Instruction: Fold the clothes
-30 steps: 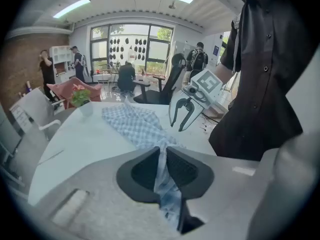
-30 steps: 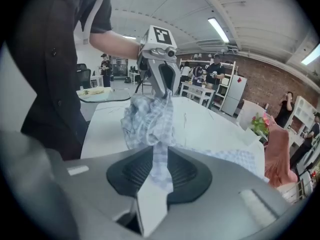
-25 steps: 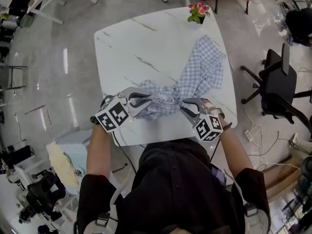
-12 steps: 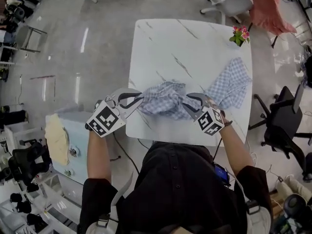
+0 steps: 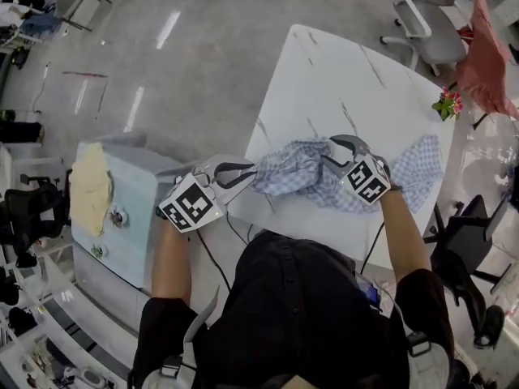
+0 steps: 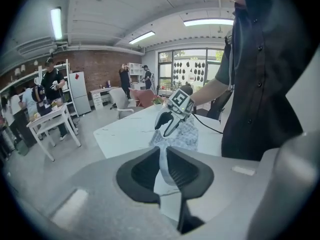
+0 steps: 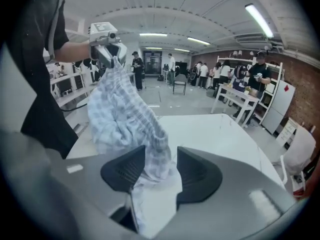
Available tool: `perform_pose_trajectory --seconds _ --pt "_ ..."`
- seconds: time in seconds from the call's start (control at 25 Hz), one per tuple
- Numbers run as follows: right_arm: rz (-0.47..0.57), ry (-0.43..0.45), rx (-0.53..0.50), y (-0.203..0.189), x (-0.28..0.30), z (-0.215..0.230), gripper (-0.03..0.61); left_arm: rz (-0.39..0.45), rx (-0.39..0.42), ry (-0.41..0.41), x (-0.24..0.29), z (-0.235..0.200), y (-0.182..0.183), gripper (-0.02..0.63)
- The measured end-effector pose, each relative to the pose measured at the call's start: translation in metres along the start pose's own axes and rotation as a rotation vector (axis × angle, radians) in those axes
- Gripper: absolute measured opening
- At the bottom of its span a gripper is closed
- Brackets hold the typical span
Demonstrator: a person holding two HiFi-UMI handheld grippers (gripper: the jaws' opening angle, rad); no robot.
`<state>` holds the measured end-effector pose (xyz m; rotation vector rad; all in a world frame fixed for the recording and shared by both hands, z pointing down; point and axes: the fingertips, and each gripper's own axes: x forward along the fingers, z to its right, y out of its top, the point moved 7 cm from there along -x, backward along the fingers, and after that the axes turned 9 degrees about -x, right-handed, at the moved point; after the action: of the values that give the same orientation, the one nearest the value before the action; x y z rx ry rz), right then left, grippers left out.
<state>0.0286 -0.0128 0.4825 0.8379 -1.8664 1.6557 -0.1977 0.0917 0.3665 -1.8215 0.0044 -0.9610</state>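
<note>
**One checked cloth strung between my two hand-held grippers**

Head view: I am standing at the near corner of one white marbled worktop, which is sitting on a glossy grey floor. One blue checked cloth is hanging bunched between my two grippers, and its far end is lying on the worktop to my right. My left hand-held gripper is holding its end at the worktop's left edge. My right hand-held gripper is reaching into the bunch over the surface. One potted flower is standing at the far right edge, well apart from the cloth. One pale blue cabinet is standing on my left, carrying a cream bundle. One grey office chair is standing beyond the worktop, with a red cloth hanging near it.

Left gripper view: my left hand-held gripper is clenching a thin fold of the checked cloth, which is running on to the right hand-held gripper. Behind it, a brick wall, ceiling strip lights, one white table and a few people are showing.

Right gripper view: the jaws of my right hand-held gripper have just been opening. The checked cloth is lying loose between them, brushing the left pad and clear of the right one. It is rising to the left hand-held gripper.
</note>
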Motion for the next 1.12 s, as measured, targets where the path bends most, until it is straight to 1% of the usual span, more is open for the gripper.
perform_pose_trajectory --seconds 0.08,0.2,0.24,0.32,0.36,0.44,0.56,0.64,0.76,0.84,0.96,1.04,1.12 --pt "-0.009 0.041 -0.017 0.011 0.014 0.002 0.196 0.004 -0.017 -0.001 -0.006 -0.001 -0.008 0.046" --pt "-0.042 0.095 -0.082 0.023 0.033 0.002 0.192 0.017 -0.046 0.012 -0.014 -0.003 -0.021 0.046" --pt "-0.048 0.113 -0.098 0.026 0.036 0.001 0.161 0.026 -0.056 0.020 -0.016 -0.004 -0.025 0.046" --pt "-0.041 0.127 -0.116 0.032 0.039 0.002 0.066 0.044 -0.075 0.039 -0.021 -0.007 -0.033 0.046" --pt "-0.032 0.120 -0.120 0.035 0.039 0.003 0.056 0.050 -0.085 0.050 -0.023 -0.009 -0.037 0.046" --pt "-0.007 0.087 -0.124 0.041 0.034 0.006 0.046 0.058 -0.102 0.077 -0.026 -0.011 -0.044 0.046" --pt "0.040 0.004 -0.123 0.052 0.022 0.020 0.043 0.072 -0.120 0.129 -0.029 -0.011 -0.048 0.046" --pt "0.077 -0.062 -0.132 0.062 0.010 0.034 0.043 0.086 -0.131 0.193 -0.029 -0.012 -0.046 0.046" --pt "0.137 -0.157 -0.162 0.078 -0.010 0.045 0.043 0.114 -0.159 0.313 -0.029 -0.012 -0.041 0.046" --pt "0.172 -0.226 -0.183 0.088 -0.027 0.048 0.043 0.129 -0.167 0.379 -0.031 -0.006 -0.033 0.046" --pt "0.218 -0.317 -0.205 0.099 -0.053 0.050 0.043 0.155 -0.166 0.432 -0.033 0.014 -0.015 0.046" --pt "0.245 -0.345 -0.214 0.104 -0.071 0.052 0.043 0.158 -0.150 0.462 -0.033 0.030 0.000 0.046" --pt "0.267 -0.354 -0.241 0.110 -0.090 0.053 0.043 0.151 -0.126 0.493 -0.035 0.047 0.017 0.046"
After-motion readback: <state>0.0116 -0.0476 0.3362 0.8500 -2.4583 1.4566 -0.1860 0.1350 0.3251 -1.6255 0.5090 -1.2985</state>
